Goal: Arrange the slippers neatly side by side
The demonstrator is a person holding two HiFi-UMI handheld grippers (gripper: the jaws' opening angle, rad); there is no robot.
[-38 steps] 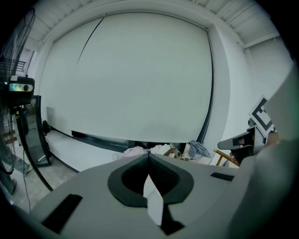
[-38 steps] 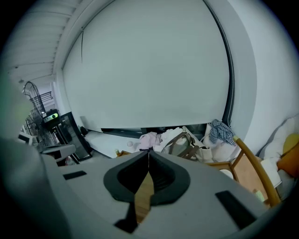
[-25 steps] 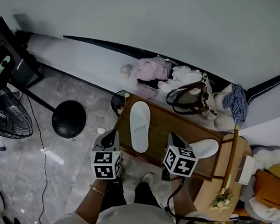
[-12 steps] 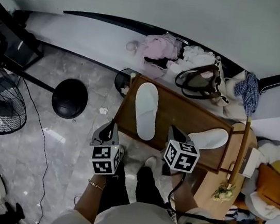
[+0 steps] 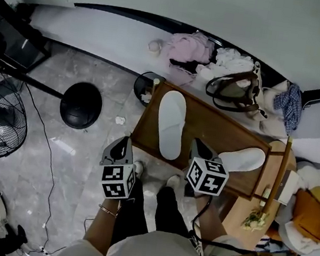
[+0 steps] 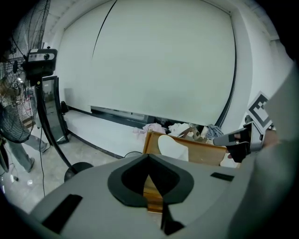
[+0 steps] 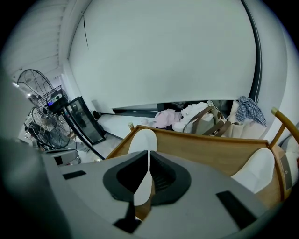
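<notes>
Grippers come nearest. The left gripper point(image 6: 148, 159), jaws clenched on nothing, hangs off the near left corner of the wooden table point(image 5: 208, 123). The right gripper point(image 7: 148, 153), likewise clenched and empty, sits over the table's near edge. Just beyond, one white slipper point(image 5: 170, 124) lies on the table's left part, its long axis running near to far and its broader end far. The other slipper point(image 5: 242, 159) lies toward the near right, apart from the first and turned crosswise. Its long axis runs left to right, with the right end tipped slightly farther. Beyond the table are a brown bag point(image 5: 234, 89) and heaped clothes point(image 5: 191, 47).
</notes>
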